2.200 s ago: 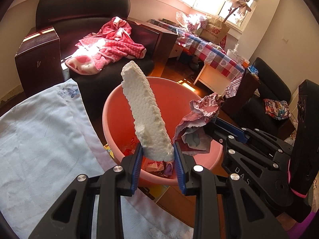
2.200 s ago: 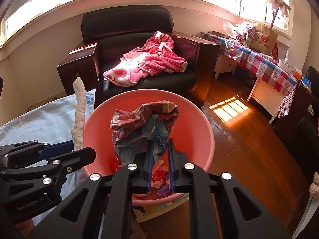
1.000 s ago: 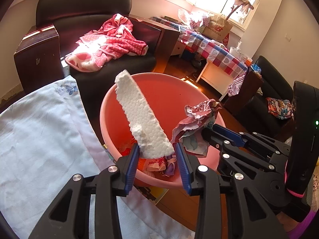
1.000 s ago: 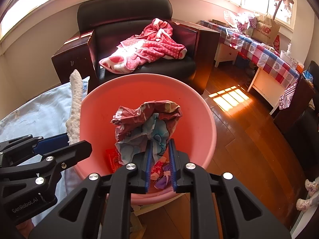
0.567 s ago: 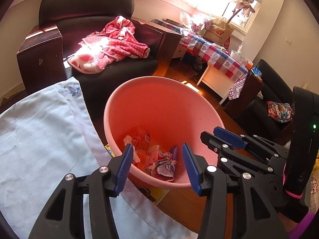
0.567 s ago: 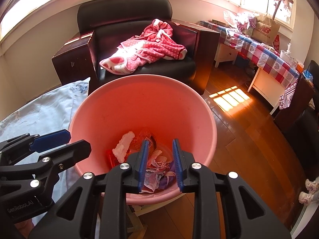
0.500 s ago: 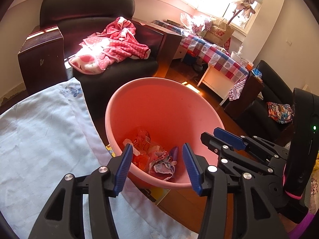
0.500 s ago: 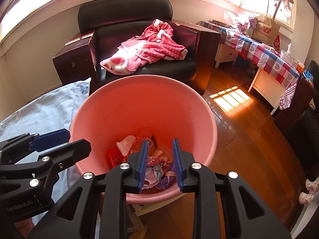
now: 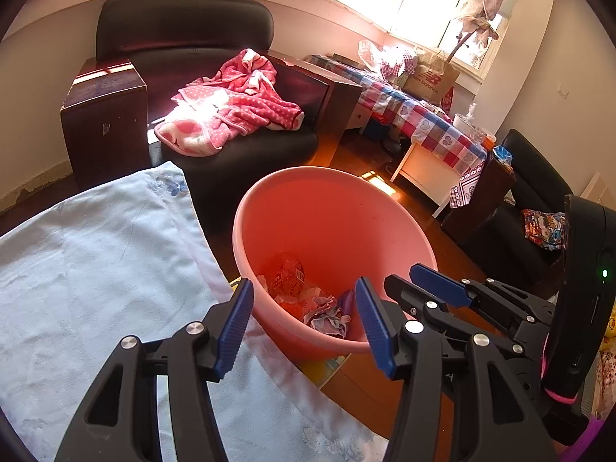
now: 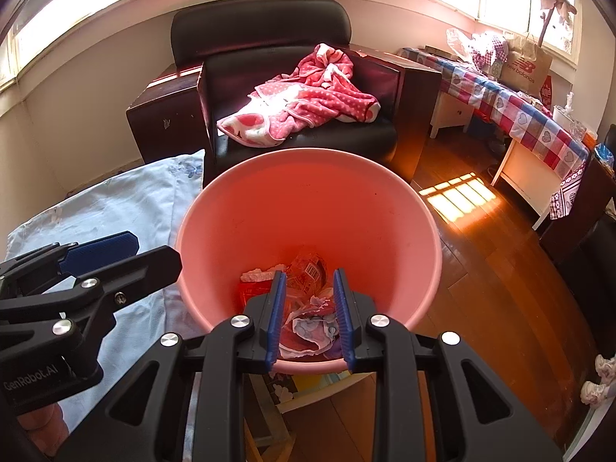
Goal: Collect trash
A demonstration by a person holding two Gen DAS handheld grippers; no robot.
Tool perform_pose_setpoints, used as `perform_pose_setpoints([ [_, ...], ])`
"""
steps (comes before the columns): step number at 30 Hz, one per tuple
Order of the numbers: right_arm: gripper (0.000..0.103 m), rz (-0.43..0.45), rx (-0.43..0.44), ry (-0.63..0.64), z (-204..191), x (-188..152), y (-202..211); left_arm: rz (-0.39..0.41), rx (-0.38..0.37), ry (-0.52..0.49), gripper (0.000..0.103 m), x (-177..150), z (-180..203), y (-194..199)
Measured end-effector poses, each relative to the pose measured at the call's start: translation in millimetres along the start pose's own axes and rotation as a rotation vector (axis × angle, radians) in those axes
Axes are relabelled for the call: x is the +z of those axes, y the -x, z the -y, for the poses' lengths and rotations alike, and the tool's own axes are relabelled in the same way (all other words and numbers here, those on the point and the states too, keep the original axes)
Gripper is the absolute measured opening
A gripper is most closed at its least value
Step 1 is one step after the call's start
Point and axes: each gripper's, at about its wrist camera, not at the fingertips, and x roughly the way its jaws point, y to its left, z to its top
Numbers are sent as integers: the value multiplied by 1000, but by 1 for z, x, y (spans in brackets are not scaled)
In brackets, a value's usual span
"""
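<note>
The pink basin [image 10: 308, 211] sits on the wooden floor just beside the pale blue sheet [image 9: 96, 250], in front of the black armchair [image 10: 269, 38]. Crumpled trash [image 10: 304, 292] lies heaped at its bottom: wrappers, a white foam scrap and a clear packet carrying a barcode whose digits are too small to read. Part of the heap is hidden behind the right gripper's blue pads.

The left gripper [image 9: 304, 323] is held above the basin's near rim, tongs spread wide with nothing between them. The right gripper [image 10: 310, 315] points down into the basin from the near side, its tongs parted by a narrower gap and also empty; the trash seen between them lies below, not pinched. In the right wrist view the left gripper's body reads "GenRobot.AI"; in the left wrist view the right gripper carries a black housing with a small green light.

A red polka-dot blanket [image 9: 231, 111] is bunched on the armchair seat. On the checked tablecloth [image 10: 531, 115] stands a brown paper bag [image 10: 527, 61] printed "new balance". Something colourful is partly tucked under the basin, cut off from view.
</note>
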Motion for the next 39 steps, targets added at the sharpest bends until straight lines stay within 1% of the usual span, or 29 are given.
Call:
perform_pose_setpoints([
  [4, 28, 4, 12, 8, -6, -3, 5, 13, 18, 9, 57, -3, -4, 9],
  [6, 35, 7, 20, 12, -9, -4, 8, 16, 26, 17, 57, -4, -6, 13],
  [7, 36, 9, 24, 15, -11, -5, 9, 18, 31, 22, 57, -4, -7, 15],
  [17, 36, 39, 45, 44, -28, -10, 23, 54, 69, 59, 58, -8, -16, 32],
  [21, 36, 49, 51, 53, -32, -12, 28, 72, 81, 57, 64, -9, -17, 38],
  [24, 36, 58, 55, 56, -34, -13, 31, 87, 93, 55, 66, -10, -15, 43],
  [29, 36, 73, 53, 58, -37, -14, 36, 110, 103, 71, 73, -12, -16, 52],
  [31, 37, 81, 52, 56, -37, -15, 37, 121, 102, 76, 74, -12, -16, 54],
  [33, 45, 90, 52, 53, -38, -15, 40, 134, 99, 78, 75, -12, -17, 57],
  [39, 45, 110, 54, 53, -40, -15, 44, 156, 106, 70, 75, -12, -17, 60],
])
